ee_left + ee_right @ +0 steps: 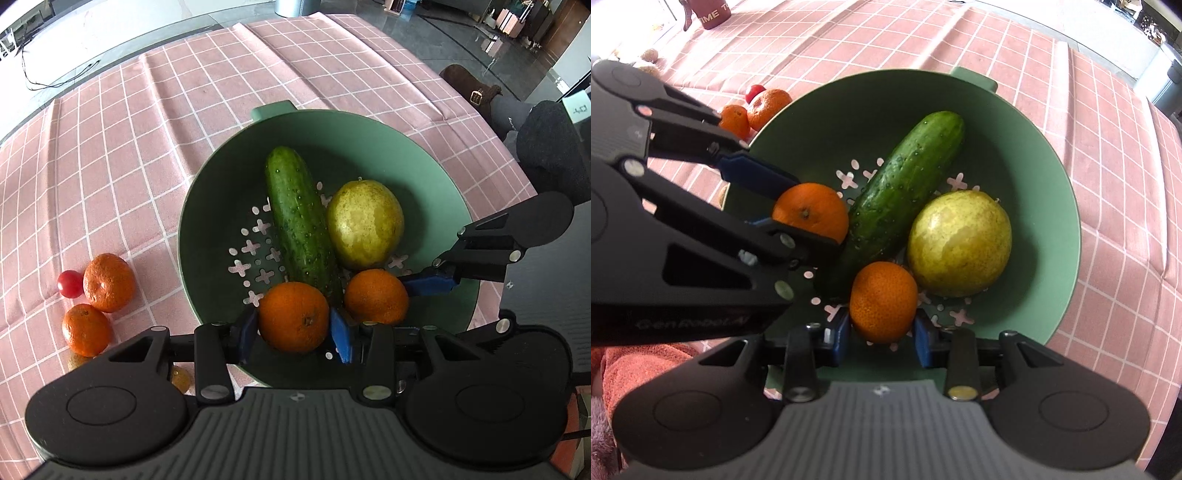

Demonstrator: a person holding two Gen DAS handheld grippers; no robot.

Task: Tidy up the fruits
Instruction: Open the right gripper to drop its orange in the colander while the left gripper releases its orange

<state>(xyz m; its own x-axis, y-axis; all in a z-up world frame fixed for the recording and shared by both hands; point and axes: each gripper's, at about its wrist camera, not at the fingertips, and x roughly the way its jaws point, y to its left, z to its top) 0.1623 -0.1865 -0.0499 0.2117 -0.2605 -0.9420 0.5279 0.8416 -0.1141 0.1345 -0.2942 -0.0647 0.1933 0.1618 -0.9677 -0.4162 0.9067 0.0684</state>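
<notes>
White raised lettering is showing along the black arm of the left tongs (809,206) in the right wrist view, reading roughly "GenRobot.AI", though the last letters are blurring. A dark red cup (711,14) is standing at the far edge of the tabletop (1108,221), and pale capitals "TIME T" are reading on it, the rest being cut off by the frame. In the left wrist view no text is coming through clearly enough to read.

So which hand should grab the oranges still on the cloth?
Probably left. The loose oranges lie left of the bowl, beside the left gripper; the right gripper sits farther across. Each holds an orange to release first.
</notes>
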